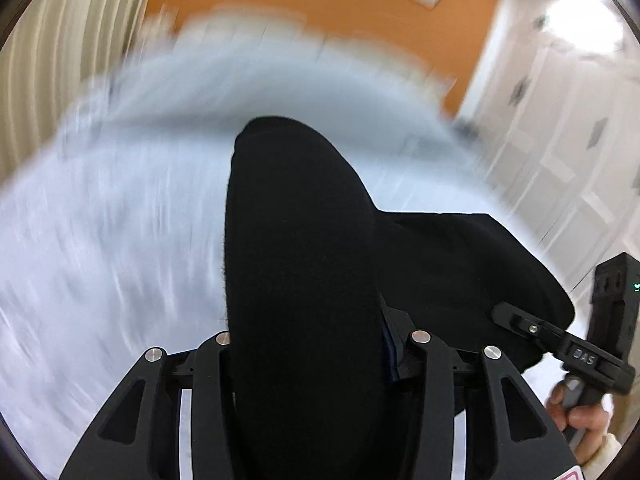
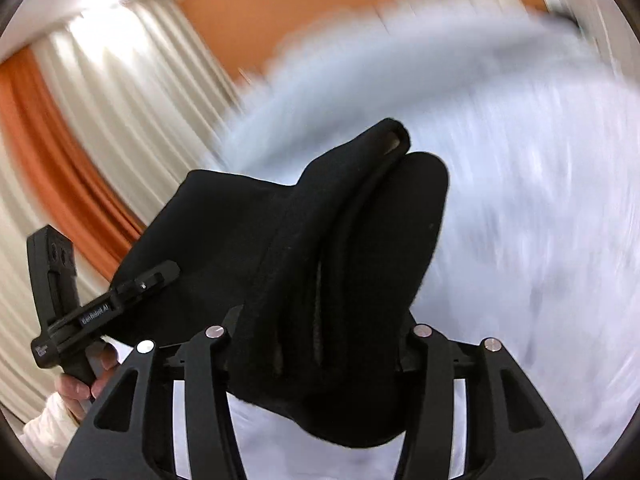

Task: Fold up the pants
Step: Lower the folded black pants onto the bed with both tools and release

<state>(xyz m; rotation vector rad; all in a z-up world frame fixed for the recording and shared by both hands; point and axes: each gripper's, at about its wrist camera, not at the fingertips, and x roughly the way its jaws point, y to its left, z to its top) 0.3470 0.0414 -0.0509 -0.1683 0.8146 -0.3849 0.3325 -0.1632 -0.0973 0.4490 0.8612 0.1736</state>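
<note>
The black pants (image 1: 304, 264) hang lifted above a white bed (image 1: 100, 232). My left gripper (image 1: 308, 344) is shut on one end of the pants; the cloth drapes over its fingers and hides them. My right gripper (image 2: 316, 340) is shut on the other end of the pants (image 2: 352, 240), where thick folded layers bulge out between the fingers. Each gripper shows in the other's view, the right one (image 1: 516, 320) at lower right and the left one (image 2: 156, 276) at lower left, both clamped on the stretched cloth.
The white bed (image 2: 540, 220) lies below, blurred by motion. An orange wall (image 1: 320, 12) and pale curtains (image 2: 132, 92) stand behind it. White cupboard doors (image 1: 568, 128) are on the right. The person's hands (image 1: 580, 412) hold the handles.
</note>
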